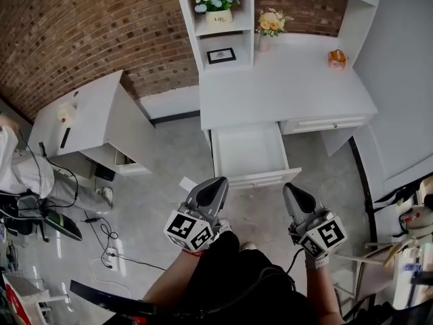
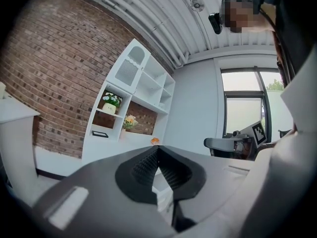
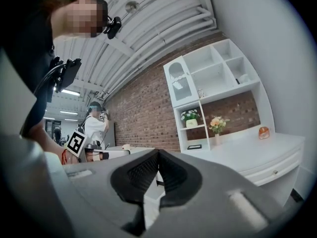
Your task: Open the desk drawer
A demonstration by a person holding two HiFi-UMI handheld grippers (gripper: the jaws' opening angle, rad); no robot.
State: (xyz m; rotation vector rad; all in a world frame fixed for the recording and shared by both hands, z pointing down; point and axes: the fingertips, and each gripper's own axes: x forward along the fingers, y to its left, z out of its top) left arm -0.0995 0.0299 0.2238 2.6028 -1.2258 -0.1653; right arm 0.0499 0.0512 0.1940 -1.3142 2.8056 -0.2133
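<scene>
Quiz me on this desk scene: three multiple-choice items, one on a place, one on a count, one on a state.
1. The picture frame stands:
A) on the floor
B) in the shelf cubby below the potted flowers
C) on the side table

2. Flower arrangements on the desk unit:
A) one
B) two
C) four

3. The left desk drawer is:
A) pulled out
B) shut
C) taken off

Answers:
1 B: it sits in the cubby under the pot's shelf.
2 B: there are the potted flowers plus the vase of orange flowers.
3 A: its white inside shows, while the right drawer sits flush.
</scene>
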